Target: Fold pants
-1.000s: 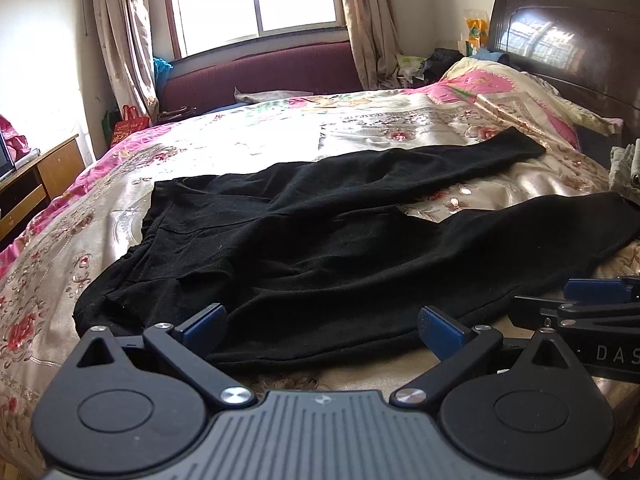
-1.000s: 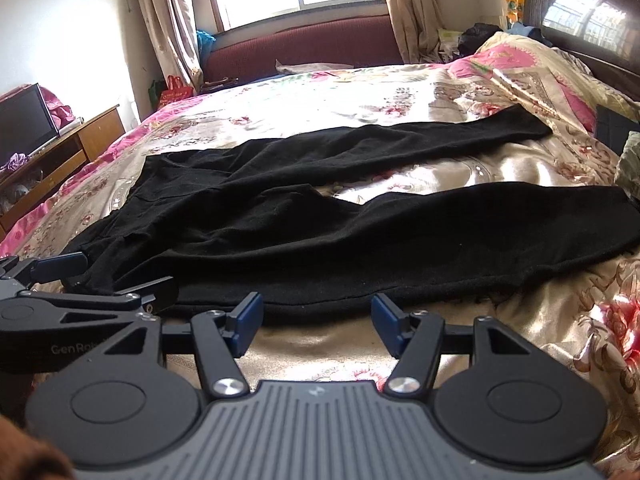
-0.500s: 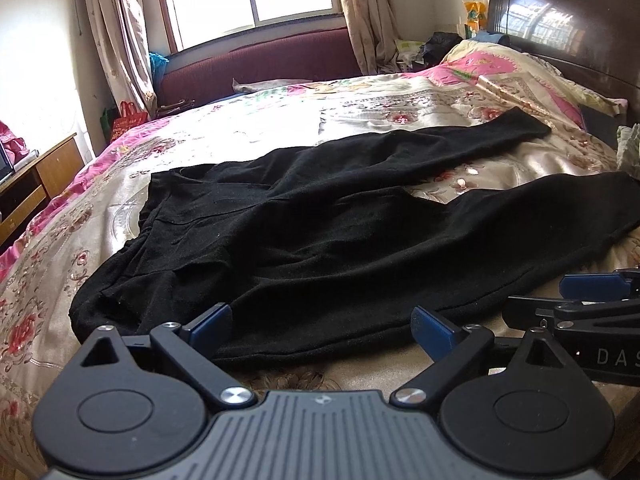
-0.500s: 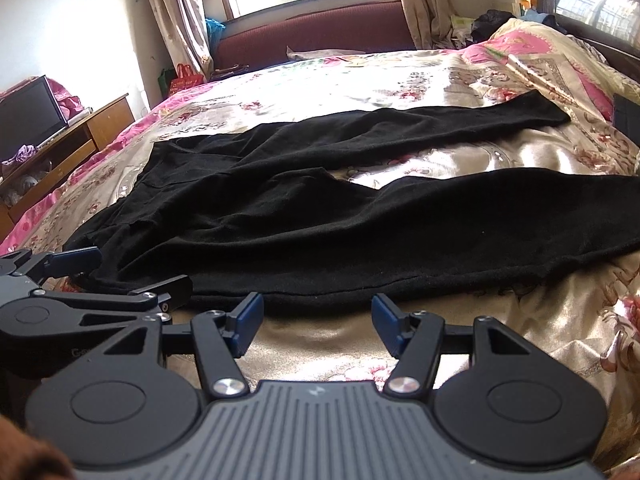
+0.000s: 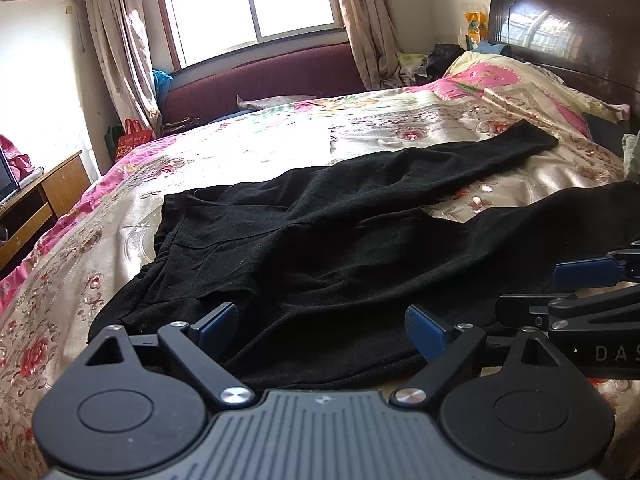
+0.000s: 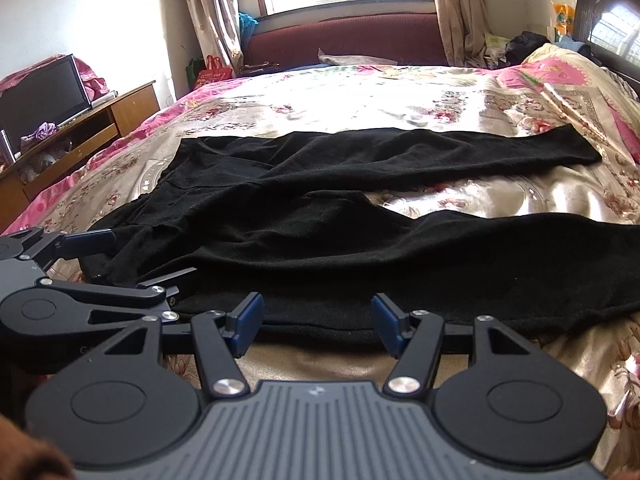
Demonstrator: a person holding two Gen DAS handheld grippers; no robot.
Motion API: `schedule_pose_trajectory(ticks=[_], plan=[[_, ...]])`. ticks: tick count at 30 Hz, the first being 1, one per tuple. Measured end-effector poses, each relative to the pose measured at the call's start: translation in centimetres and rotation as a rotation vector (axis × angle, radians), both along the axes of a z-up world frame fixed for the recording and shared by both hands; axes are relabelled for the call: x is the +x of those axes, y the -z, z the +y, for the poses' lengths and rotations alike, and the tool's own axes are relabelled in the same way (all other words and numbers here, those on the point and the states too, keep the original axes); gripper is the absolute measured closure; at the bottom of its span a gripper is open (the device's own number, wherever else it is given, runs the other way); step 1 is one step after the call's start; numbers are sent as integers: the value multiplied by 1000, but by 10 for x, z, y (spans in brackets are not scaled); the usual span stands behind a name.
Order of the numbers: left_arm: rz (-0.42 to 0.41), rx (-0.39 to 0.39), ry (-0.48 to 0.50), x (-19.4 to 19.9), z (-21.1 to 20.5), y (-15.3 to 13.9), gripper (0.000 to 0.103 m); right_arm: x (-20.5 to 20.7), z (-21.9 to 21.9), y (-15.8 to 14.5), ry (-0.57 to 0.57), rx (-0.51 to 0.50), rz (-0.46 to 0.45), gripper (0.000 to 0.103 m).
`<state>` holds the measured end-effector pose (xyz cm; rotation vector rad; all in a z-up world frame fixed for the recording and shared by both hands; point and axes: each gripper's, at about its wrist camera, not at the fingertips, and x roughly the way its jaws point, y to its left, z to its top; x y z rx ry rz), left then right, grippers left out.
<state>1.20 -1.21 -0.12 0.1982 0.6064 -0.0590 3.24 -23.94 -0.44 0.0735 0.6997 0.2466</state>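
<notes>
Black pants [image 5: 328, 248] lie spread flat on the floral bedspread, waistband to the left, two legs stretching right and apart; they also show in the right wrist view [image 6: 340, 236]. My left gripper [image 5: 320, 322] is open over the near hem close to the waist end. My right gripper [image 6: 318, 320] is open at the near edge of the closer leg. Each gripper shows in the other's view: the right gripper [image 5: 576, 280] at the right, the left gripper [image 6: 116, 256] at the left. Neither holds cloth.
The bed [image 6: 360, 96] fills both views, with a dark wooden headboard [image 5: 568, 28] and pillows at the right. A maroon sofa [image 5: 264, 80] stands under the window. A wooden cabinet with a TV [image 6: 44, 96] is at the left.
Both grippers have moved forward and down toward the near edge of the pants. Their jaws stay open. The pants have not moved.
</notes>
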Motion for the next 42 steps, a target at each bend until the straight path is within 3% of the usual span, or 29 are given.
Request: schedule_pose_trajectory(ticks=[7,13,18,26,35,42], plan=[[-29,58,29,10,13,-4,2,22,20,-12,-90,-47,-29,42],[-60,76,78,40,36,-18,0,73,37,-30,-213,-30,-31,41],[-56,103,104,105,65,-19,0,152,54,-31,-311,-74,-9,41],[-8,118,80,227,125,5,0,297,93,1,-543,-242,54,41],[83,143,85,299,170,12,0,403,85,8,-516,-312,140,42],[136,124,157,341,180,7,0,459,89,34,-596,-393,253,42]])
